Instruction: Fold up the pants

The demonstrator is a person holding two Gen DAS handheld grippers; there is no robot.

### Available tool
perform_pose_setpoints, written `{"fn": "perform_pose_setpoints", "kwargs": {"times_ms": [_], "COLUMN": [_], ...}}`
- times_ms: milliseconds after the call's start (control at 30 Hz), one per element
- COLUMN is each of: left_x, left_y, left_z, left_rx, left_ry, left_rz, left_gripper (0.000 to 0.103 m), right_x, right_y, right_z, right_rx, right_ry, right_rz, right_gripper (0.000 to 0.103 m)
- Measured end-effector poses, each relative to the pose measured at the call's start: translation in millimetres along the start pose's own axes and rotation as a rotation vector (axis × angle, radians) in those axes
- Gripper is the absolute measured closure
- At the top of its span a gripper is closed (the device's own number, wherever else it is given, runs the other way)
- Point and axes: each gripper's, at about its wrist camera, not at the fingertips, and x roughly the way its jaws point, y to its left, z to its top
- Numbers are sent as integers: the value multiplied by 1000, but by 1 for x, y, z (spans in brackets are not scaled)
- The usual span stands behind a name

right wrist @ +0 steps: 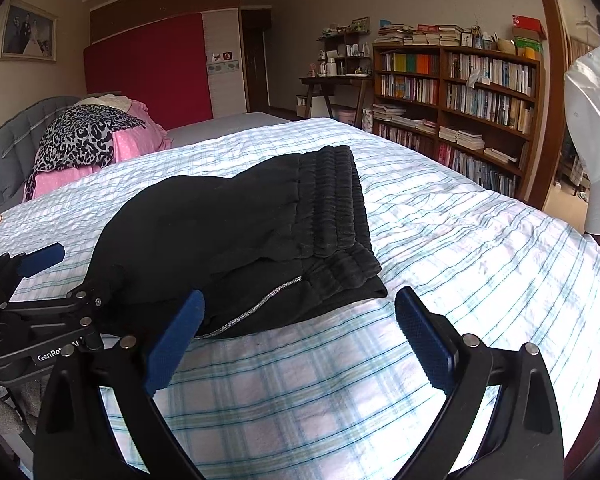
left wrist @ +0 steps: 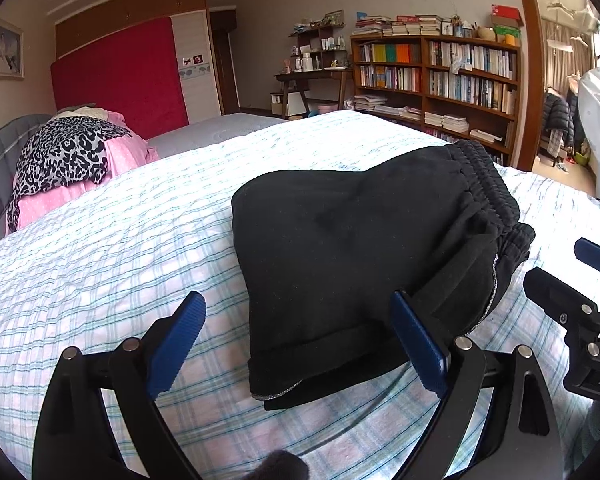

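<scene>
1. Bed (right wrist: 460, 240): 1, covered with a pale plaid sheet in blue, green and pink lines; it carries everything close at hand.
2. Pants (left wrist: 360, 248): 1 pair, black, folded into a compact bundle near the bed's front edge, elastic waistband on the right end, a thin silver stripe along a seam.
3. Left tool (left wrist: 300, 340): jaws wide, holding nothing. The near end of the pants lies between the 2 blue pads; the right pad is against or just beside the cloth, the left pad is clear of it.
4. Right tool (right wrist: 300, 336): jaws wide, holding nothing, only bare sheet between the pads; its left pad is just in front of the pants' near right corner.
5. Bedding pile (right wrist: 96, 144): 1, at the far left of the bed, pink dotted fabric with a leopard-print cloth on top.
6. Red panel (right wrist: 148, 72): 1, standing against the far wall.
7. Bookcase (right wrist: 460, 92): 1, dark wood, shelves packed with books, more books and boxes stacked on top.
8. Bench (right wrist: 336, 80): 1, small, wooden, left of the bookcase, carrying bottles and small items too small to count.
9. Framed photograph (right wrist: 28, 32): 1, on the left wall.
10. White cap (right wrist: 596, 120): 1, hanging at the right edge.
</scene>
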Motion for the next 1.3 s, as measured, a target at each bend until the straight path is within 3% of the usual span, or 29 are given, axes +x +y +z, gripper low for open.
{"fn": "perform_pose_setpoints", "kwargs": {"times_ms": [1300], "left_x": [4], "left_y": [-5], "left_z": [-1], "left_rx": [22], "left_ry": [11], "left_rz": [2], "left_gripper": [7], "right_x": [6], "right_y": [-8], "right_z": [-4], "right_rx": [20], "right_ry": [24], "right_rz": [-7], "right_gripper": [6]}}
